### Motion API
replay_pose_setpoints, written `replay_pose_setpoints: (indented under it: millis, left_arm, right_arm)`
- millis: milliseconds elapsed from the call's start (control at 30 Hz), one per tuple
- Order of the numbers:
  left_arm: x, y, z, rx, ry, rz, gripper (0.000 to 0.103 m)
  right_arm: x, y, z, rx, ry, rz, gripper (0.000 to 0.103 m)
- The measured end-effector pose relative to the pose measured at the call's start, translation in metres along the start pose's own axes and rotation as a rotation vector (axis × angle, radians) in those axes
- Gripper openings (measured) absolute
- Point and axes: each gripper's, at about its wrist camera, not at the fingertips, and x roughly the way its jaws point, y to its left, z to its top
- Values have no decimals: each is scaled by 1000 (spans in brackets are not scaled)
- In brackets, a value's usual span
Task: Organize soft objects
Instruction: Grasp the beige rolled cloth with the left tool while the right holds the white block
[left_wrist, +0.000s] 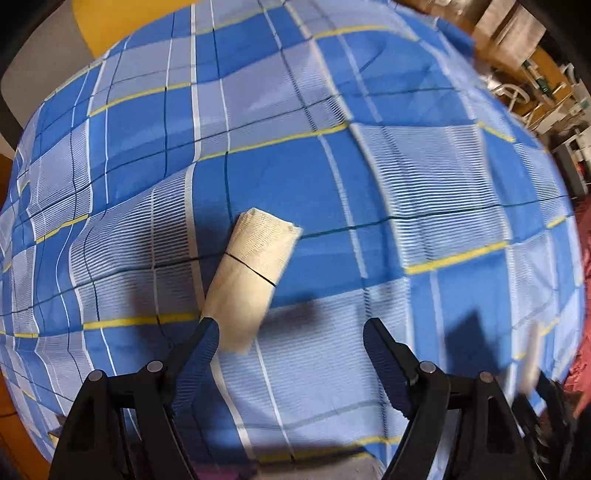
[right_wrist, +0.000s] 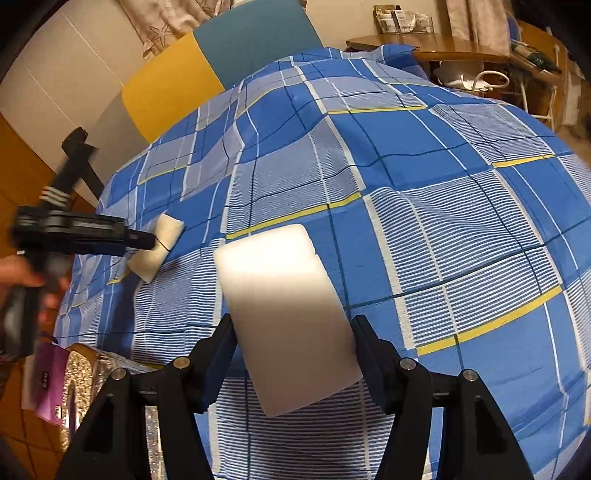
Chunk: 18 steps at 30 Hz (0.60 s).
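Right gripper (right_wrist: 293, 334) jaws clamp white foam block (right_wrist: 284, 314) over checked cloth (right_wrist: 461, 236).

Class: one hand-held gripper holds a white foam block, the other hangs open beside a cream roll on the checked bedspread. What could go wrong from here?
1. The left hand-held gripper is off-centre: only one finger is at the cream roll, so closing may nudge it aside.
2. The white foam block, held at its lower part by the right hand-held gripper, could pivot or slip.
3. The wrinkled bedspread might get pinched.

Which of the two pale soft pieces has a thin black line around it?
The smaller cream rolled cloth lying on the blue plaid sheet, a black line across its middle. The larger white foam block in the right gripper is plain.
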Motion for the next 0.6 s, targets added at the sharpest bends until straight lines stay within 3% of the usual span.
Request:
replay_pose_setpoints:
  millis: [300, 500, 533, 600]
  left_arm:
    - [36, 1, 15, 38, -5, 92, 82]
    - [44, 12, 17, -15, -17, 70, 56]
    - [45, 13, 16, -15, -17, 76, 46]
    - [46, 16, 15, -13, -21, 79, 46]
  right_arm:
    - [-6, 9, 0, -6, 0, 54, 64]
    - [-7, 11, -1, -7, 5, 64, 64]
    - [-7, 11, -1, -5, 7, 65, 64]
    - [-7, 11, -1, -4, 10, 68, 64]
